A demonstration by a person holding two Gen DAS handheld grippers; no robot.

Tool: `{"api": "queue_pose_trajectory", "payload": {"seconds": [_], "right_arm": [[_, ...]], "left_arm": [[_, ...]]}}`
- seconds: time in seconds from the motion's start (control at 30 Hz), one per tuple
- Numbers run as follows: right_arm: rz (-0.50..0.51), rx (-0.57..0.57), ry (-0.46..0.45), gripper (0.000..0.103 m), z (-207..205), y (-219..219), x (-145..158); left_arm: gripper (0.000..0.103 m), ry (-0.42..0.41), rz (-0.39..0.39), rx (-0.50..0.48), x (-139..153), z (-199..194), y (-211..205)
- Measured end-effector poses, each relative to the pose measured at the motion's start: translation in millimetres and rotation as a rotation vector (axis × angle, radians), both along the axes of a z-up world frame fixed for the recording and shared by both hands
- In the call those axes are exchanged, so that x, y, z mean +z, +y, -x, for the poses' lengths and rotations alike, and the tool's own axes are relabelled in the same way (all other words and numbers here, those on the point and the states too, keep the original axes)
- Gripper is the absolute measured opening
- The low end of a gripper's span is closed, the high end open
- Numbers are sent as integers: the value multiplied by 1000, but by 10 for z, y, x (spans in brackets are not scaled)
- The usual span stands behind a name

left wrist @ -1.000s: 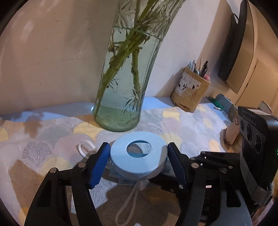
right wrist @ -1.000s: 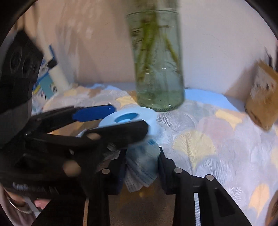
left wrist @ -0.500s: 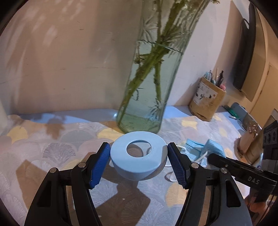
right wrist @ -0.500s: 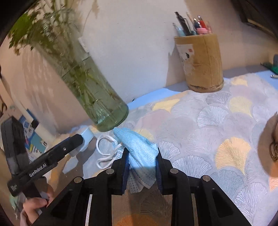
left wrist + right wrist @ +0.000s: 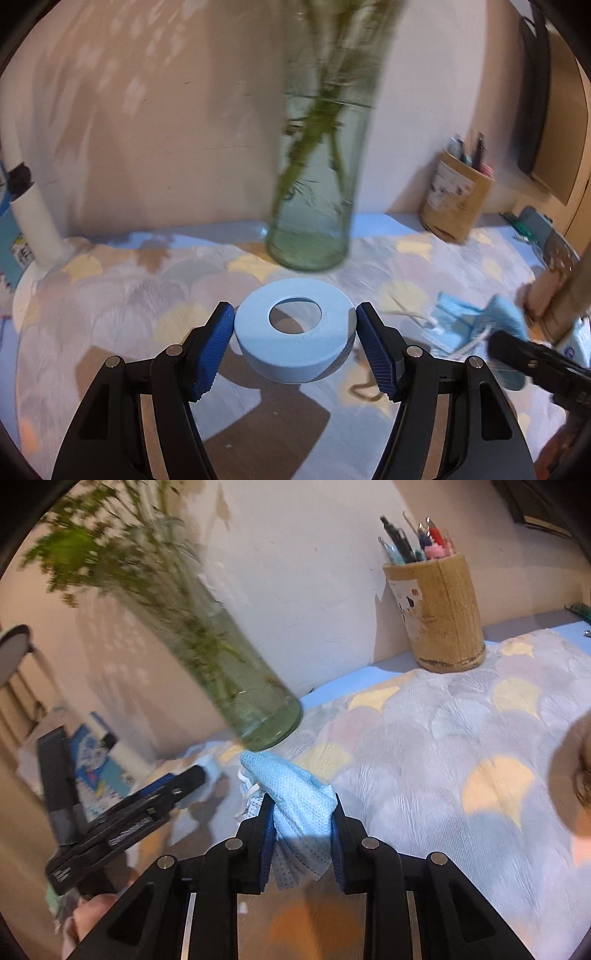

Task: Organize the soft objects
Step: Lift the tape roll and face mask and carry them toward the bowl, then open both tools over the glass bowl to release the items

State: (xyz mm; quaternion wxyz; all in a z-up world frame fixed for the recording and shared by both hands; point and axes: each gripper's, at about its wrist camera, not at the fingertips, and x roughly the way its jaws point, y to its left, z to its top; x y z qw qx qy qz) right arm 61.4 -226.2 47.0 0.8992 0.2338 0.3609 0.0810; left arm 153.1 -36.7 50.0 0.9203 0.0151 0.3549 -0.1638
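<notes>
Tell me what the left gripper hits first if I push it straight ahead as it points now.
Probably the glass vase: it stands directly beyond the blue ring held in the left gripper. The ring leads, so it would likely touch first; depth is uncertain.

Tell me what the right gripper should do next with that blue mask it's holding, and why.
Probably carry the blue face mask a little further right onto bare patterned cloth before letting go. The right gripper has its jaws shut on the bunched mask, lifted off the cloth, and the glass vase stands just behind it. The left gripper grips the blue ring nearby, so space there is tight.

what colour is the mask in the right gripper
Light blue face mask, clearest in the right wrist view.
</notes>
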Motion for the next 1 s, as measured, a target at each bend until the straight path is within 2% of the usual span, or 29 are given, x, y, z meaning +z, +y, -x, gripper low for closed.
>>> {"api": "queue_pose_trajectory", "payload": {"seconds": [0.07, 0.17, 0.3, 0.4, 0.5, 0.6, 0.8, 1.0], "right_arm": [[-6, 4, -17, 26, 244, -62, 136], [-30, -12, -40, 26, 617, -230, 315], [-32, -51, -75, 26, 1205, -548, 526], [-37, -96, -98, 26, 1629, -868, 646], [-26, -173, -117, 26, 2003, -1245, 754], [-42, -267, -135, 26, 2296, -1722, 865], [-6, -426, -161, 26, 2494, -2644, 1167], [44, -500, -160, 26, 2377, -3250, 1405]], "left_arm": [[66, 30, -12, 18, 34, 209, -113], [66, 85, 29, 9, 63, 513, -256], [66, 133, 93, -53, 120, 1008, -620], [66, 124, 105, -103, 220, 1329, -954], [66, 112, 131, -198, 350, 1679, -1360], [66, 80, 125, -310, 517, 1998, -1891], [66, -13, 109, -443, 816, 2292, -2876], [66, -40, 154, -476, 992, 2237, -3533]]}}
